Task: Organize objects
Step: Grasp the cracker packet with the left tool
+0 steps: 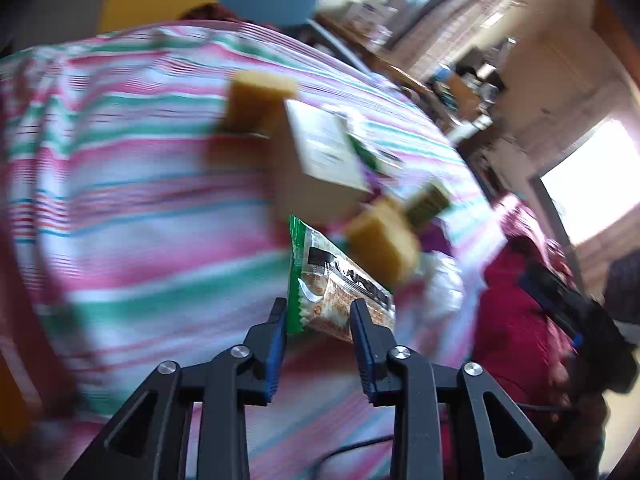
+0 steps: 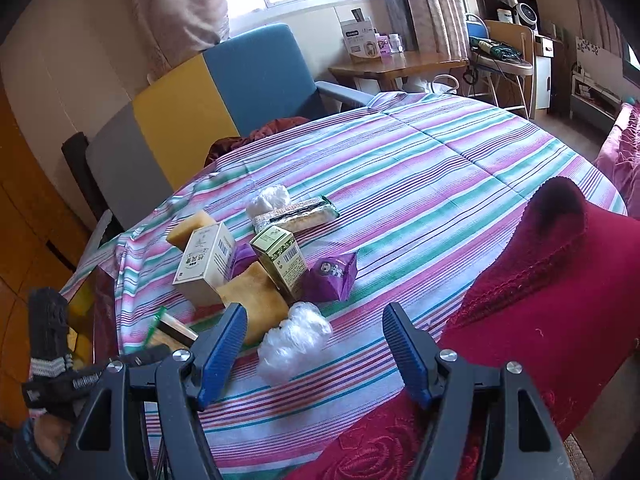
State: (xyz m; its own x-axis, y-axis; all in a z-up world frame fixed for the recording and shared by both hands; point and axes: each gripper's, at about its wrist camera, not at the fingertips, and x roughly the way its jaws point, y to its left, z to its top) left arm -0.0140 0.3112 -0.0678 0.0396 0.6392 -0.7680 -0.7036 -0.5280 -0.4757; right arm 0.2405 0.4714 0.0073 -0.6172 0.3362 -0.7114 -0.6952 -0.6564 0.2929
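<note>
Striped tablecloth blurred; left gripper clamps snack bar

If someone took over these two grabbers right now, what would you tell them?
Left gripper: shut on a green-edged snack bar, lifted over the striped table.
Right gripper: open, holding nothing, hovering by the pile.
On the table, clustered: two boxes, two sponges, two purple packets, plastic wads, another bar.
Done: one bar picked up. Left: place it, sort the rest.
</note>
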